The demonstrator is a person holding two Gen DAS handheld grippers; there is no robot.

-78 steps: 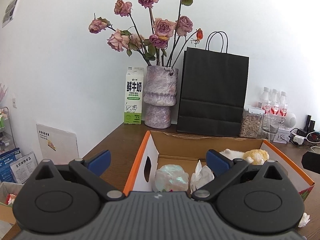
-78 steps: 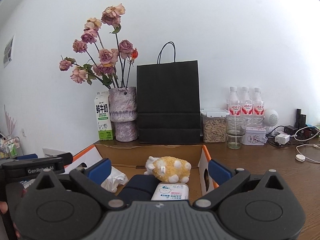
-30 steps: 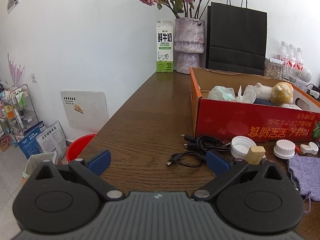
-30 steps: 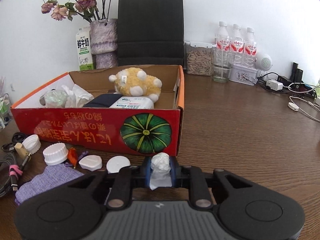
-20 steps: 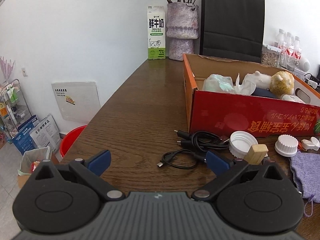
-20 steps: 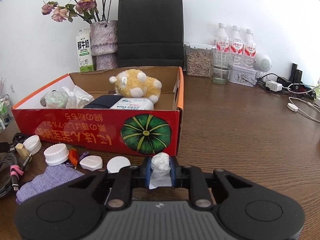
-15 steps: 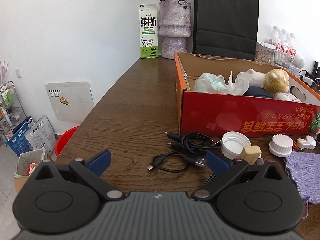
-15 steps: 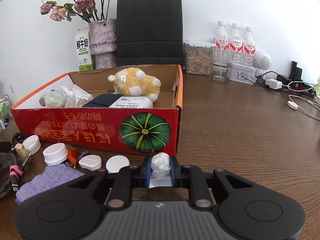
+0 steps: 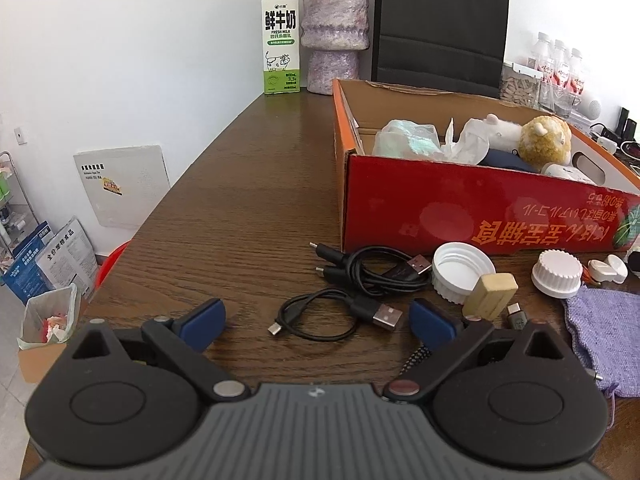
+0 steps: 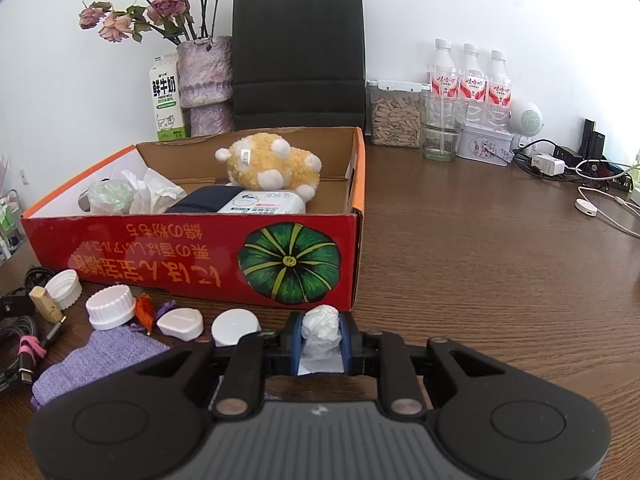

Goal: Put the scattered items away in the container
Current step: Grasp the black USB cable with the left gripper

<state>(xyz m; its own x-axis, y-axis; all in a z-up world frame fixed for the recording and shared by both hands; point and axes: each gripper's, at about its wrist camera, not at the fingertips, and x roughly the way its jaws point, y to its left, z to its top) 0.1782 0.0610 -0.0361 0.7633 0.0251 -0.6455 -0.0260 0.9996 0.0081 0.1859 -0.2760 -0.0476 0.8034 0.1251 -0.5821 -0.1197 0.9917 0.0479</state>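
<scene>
A red cardboard box point(image 9: 480, 216) point(image 10: 160, 248) holds a yellow plush toy point(image 10: 272, 168), tissues and a wipes pack. In front of it lie two black USB cables point(image 9: 328, 312), a white lid point(image 9: 460, 268), a wooden block point(image 9: 490, 294), a ribbed white cap point(image 9: 558, 272) and a purple cloth point(image 9: 604, 332). My left gripper point(image 9: 318, 318) hovers over the nearer cable; its jaws are closing, with the cable between them and neither pad touching it. My right gripper point(image 10: 320, 338) is shut on a crumpled white paper wad point(image 10: 321, 330) just before the box front.
A milk carton point(image 9: 281, 40), a vase point(image 9: 334, 36) and a black paper bag point(image 10: 298, 56) stand at the back wall. Water bottles point(image 10: 470, 76), a seed jar point(image 10: 396, 114) and chargers with cords point(image 10: 560, 164) fill the back right. The table's left edge drops to a bin point(image 9: 48, 320).
The left gripper has moved toward the cables and dipped lower, so the cables now lie between its fingers. The right gripper has stayed put, still gripping the paper wad.
</scene>
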